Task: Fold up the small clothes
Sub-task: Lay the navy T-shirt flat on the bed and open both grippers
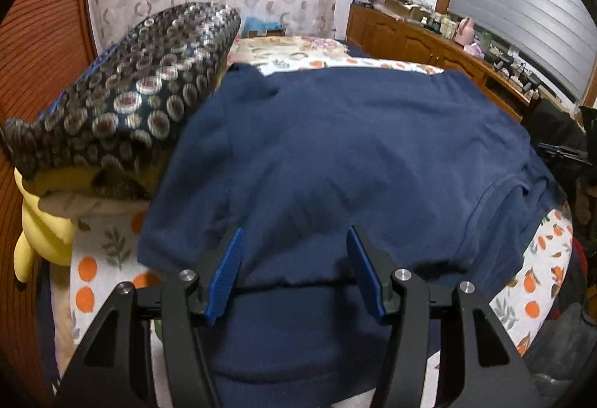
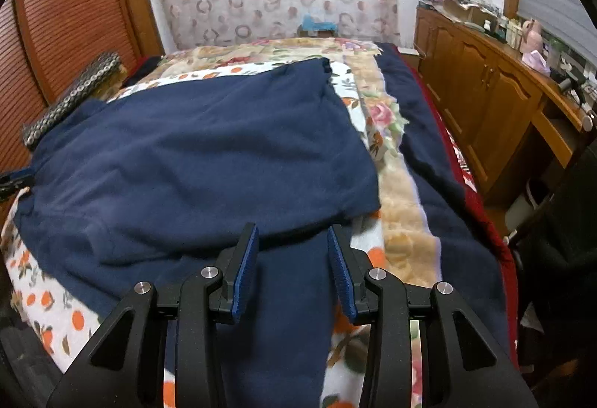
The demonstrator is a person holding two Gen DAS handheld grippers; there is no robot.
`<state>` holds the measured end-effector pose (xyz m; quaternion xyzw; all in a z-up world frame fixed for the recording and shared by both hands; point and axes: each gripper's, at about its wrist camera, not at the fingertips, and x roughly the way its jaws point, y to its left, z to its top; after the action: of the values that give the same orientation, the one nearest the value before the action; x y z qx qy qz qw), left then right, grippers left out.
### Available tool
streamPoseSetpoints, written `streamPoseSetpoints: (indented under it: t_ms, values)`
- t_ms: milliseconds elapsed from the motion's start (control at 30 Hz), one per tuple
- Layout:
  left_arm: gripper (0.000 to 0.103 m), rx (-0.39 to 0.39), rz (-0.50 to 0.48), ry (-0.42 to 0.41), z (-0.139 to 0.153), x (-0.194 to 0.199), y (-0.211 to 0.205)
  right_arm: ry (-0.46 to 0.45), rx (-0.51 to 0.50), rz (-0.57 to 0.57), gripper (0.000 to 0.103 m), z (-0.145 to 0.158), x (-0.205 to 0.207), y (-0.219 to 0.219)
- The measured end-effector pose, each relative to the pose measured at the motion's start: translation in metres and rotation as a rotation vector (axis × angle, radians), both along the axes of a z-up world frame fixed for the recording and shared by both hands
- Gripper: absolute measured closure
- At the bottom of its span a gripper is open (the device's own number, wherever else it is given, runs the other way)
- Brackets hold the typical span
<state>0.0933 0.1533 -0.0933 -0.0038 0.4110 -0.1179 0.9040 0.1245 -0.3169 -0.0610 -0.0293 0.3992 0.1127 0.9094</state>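
A navy blue garment lies spread on the bed, its upper layer folded over. In the left wrist view my left gripper hovers just over its near part. The jaws are open, nothing is pinched between the blue pads, and a hem edge runs across beneath them. In the right wrist view the same garment fills the middle. My right gripper stands open over the fold edge, where a navy strip runs toward the camera. The cloth lies under the fingers, not gripped.
An orange-print sheet covers the bed. A dark patterned pillow and a yellow plush toy lie on the left. A flowered blanket and a dark blue cover lie on the right, with a wooden cabinet beyond.
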Motion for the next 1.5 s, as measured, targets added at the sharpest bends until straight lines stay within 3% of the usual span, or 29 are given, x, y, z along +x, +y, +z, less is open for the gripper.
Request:
streamPoseSetpoints:
  t_ms: [133, 367, 600, 767, 900, 1233, 1433, 1500]
  values:
    - [0.046, 0.007, -0.004, 0.015, -0.006, -0.002, -0.003, -0.004, -0.022, -0.021, 0.065, -0.002, -0.011, 0.001]
    - [0.039, 0.108, -0.022, -0.029, -0.012, -0.006, -0.015, 0.022, -0.081, -0.055, 0.065, -0.01, -0.028, -0.009]
    - [0.035, 0.112, -0.013, -0.028, -0.013, -0.002, -0.013, 0.04, -0.086, -0.05, 0.066, -0.017, -0.04, -0.012]
    - [0.035, 0.113, -0.011, -0.027, -0.013, -0.001, -0.013, 0.024, -0.109, 0.007, 0.095, -0.017, -0.045, -0.003]
    - [0.035, 0.114, -0.01, -0.024, -0.012, -0.001, -0.013, 0.011, -0.148, -0.006, 0.102, -0.013, -0.05, -0.003]
    - [0.035, -0.032, -0.004, -0.032, 0.012, -0.027, -0.02, -0.021, -0.124, -0.044, 0.101, 0.0, -0.056, -0.018]
    - [0.036, -0.101, -0.055, -0.037, 0.019, -0.039, -0.042, -0.063, -0.084, -0.047, 0.084, 0.014, -0.056, -0.008]
    - [0.044, -0.109, -0.073, -0.035, 0.018, -0.04, -0.05, -0.074, -0.064, -0.027, 0.082, 0.017, -0.054, 0.002]
